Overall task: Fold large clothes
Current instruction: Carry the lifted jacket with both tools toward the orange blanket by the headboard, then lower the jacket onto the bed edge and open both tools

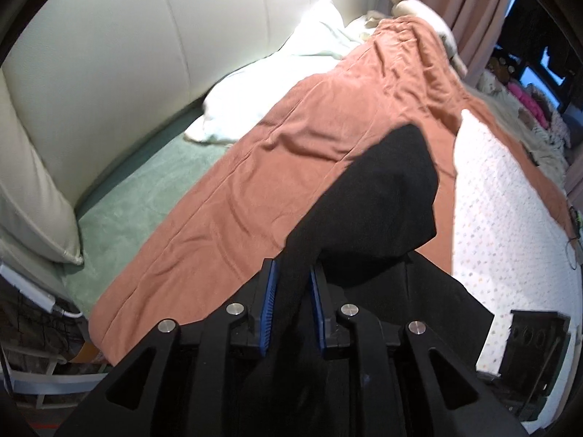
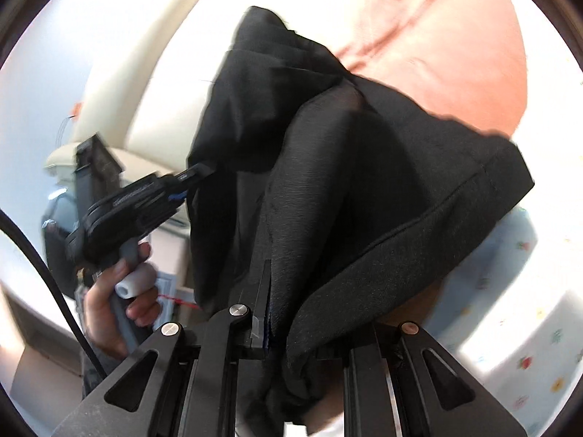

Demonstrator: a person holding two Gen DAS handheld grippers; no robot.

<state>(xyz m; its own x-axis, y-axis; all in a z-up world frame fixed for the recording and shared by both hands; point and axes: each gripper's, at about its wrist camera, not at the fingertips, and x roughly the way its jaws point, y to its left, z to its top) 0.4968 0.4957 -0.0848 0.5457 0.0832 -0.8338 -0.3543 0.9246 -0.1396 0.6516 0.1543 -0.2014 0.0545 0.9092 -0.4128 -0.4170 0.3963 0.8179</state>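
Both claws pinch a black garment off the bed, likely to spread it for folding. The left claw grips a bunched strip between nearly closed blue pads. The right claw is draped over; one finger shows, clamped against cloth, its mate hidden.

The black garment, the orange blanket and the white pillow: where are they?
black garment [image 1: 393, 189]: left wrist view, on its bunched upper fold.
orange blanket [image 1: 255, 182]: left wrist view, on its flat middle.
white pillow [image 1: 291, 73]: left wrist view, on its middle.
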